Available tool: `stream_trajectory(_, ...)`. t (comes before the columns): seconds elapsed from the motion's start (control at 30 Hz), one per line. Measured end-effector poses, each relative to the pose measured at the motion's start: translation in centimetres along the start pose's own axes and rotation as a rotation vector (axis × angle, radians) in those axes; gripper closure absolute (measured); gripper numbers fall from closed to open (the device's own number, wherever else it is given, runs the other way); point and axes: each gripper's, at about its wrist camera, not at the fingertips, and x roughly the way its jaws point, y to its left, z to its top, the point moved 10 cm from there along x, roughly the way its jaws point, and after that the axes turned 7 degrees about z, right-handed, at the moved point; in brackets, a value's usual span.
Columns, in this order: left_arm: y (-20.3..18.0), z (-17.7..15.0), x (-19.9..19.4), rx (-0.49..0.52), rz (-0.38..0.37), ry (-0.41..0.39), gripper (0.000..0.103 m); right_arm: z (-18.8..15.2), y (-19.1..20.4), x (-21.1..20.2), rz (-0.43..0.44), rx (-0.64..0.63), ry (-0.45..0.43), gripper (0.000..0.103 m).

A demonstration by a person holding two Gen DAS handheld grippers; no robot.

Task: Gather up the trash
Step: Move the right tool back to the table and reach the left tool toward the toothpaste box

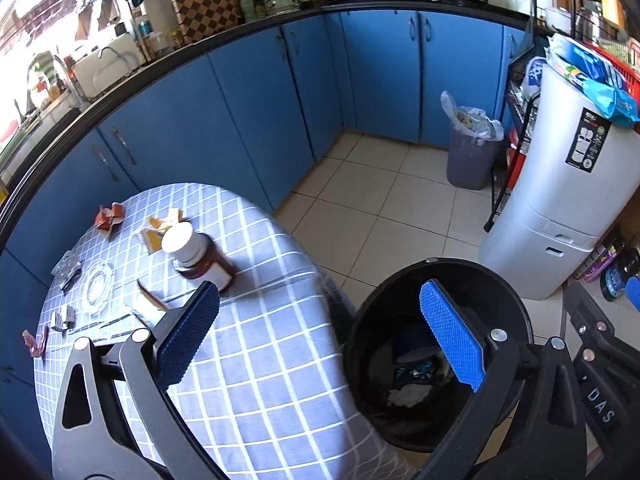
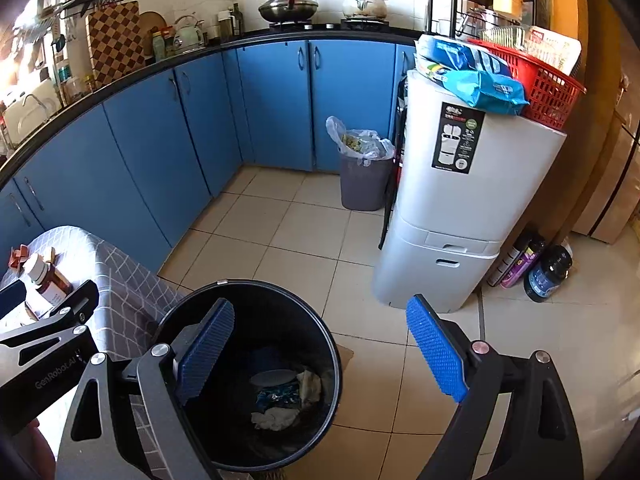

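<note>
Left gripper (image 1: 320, 336) stood with jaws wide apart and nothing between them, its left pad over the near edge of the table (image 1: 256, 376) and its right pad over the mouth of the black bin (image 1: 516, 304). Right gripper (image 2: 320, 348) likewise stood spread and empty, its left pad above the black bin's opening and its right pad over floor tile. The bin stood on the floor just right of the table, touching the hanging cloth; inside lay crumpled white paper (image 2: 274, 418), a blue wrapper (image 2: 276, 396) and a pale disc (image 2: 272, 378). On the grey-blue checked tablecloth, beyond the left pad, a brown bottle with a white cap (image 1: 196, 254) lay tilted on its side. Farther left and beyond it lay scattered scraps: red-brown wrappers (image 1: 110, 218), orange pieces (image 1: 160, 228), a clear blister pack (image 1: 68, 268) and a small red scrap (image 1: 36, 342) at the left edge. Behind ran blue cabinets (image 1: 256, 92) under a black counter; a grey bagged bin (image 1: 470, 152) stood in the far corner, beside a white tall container (image 1: 560, 184).
</note>
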Motion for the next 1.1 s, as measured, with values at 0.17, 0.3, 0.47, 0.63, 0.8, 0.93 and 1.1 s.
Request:
stream_trajectory(0.17,2.9,-0.4,-0.2,-0.042,0.022,-0.002,0.004,0.1,2.2,-0.5,0.022,-0.024,-0.009,0.017)
stream_trajectory(0.3,5.8,-0.8,-0.4,-0.077,0.043,-0.003,0.004,0.3,5.0,-0.8,0.041,-0.062,-0.019,0.017)
stream_trajectory(0.47,9.1,-1.4,-0.5,-0.117,0.060,-0.004,0.004,0.4,8.8,-1.1,0.065,-0.115,-0.030,0.017)
stream_trajectory(0.63,12.8,-2.3,-0.1,-0.163,0.083,0.002,0.004,0.1,13.0,-1.0,0.102,-0.170,-0.028,0.017)
stream_trajectory(0.8,16.4,-3.6,1.1,-0.218,0.101,0.036,0.004,-0.8,17.6,-0.5,0.151,-0.225,-0.005,0.017)
stream_trajectory(0.93,18.9,-4.7,2.5,-0.255,0.109,0.066,0.004,-1.3,20.6,0.1,0.188,-0.268,0.013,0.017)
stream_trajectory(1.1,19.8,-5.8,5.3,-0.280,0.082,0.124,0.004,-1.5,23.3,1.4,0.211,-0.301,0.031,0.017)
